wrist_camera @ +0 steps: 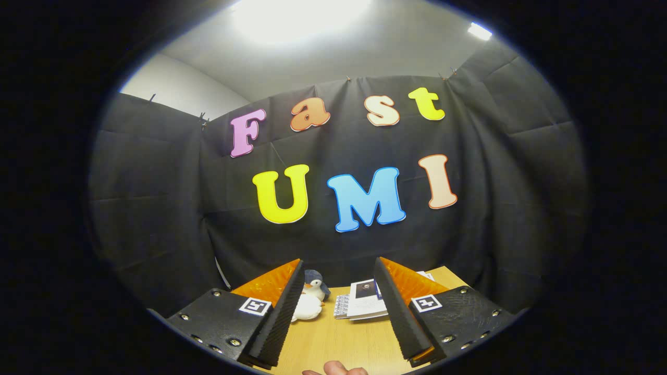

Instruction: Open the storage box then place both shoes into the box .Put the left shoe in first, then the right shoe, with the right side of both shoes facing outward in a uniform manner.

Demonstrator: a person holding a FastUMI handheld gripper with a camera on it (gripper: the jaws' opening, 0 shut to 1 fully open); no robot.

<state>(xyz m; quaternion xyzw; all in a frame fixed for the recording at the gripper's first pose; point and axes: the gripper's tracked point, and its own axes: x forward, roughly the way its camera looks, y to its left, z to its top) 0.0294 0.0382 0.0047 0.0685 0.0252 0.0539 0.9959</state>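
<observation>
The gripper [338, 291] is raised and points toward the booth's black cloth wall [156, 208]. Its two fingers stand wide apart with nothing between them. Each finger is a wedge-shaped plate that tapers toward its tip. The inner face of each finger carries a pad [284, 317] of ribbed, foam-like texture. The outer body of each finger is a flat, grainy panel fastened with small round screws, and each bears a square printed marker tag [255, 306].

Below and beyond the fingers lies a wooden table [338, 344] with a smooth, light surface and a faint straight grain. Just beyond the tip of the left finger stands a small plush penguin [311, 298], soft and rounded, with a dark head and back and a pale belly. To its right, between the two fingertips and beyond them, lies a spiral-bound booklet [362, 304]; its pages are flat and white, with a wire binding along the near left side. The right finger covers part of it.

At the near edge of the table, between the finger bases, the tips of a person's fingers [336, 370] show.

The wall cloth hangs in loose folds and creases, clipped along its top edge. Above it runs a plain pale ceiling [323, 57] with a bright, diffuse light.

The storage box and the shoes cannot be located from this view.
</observation>
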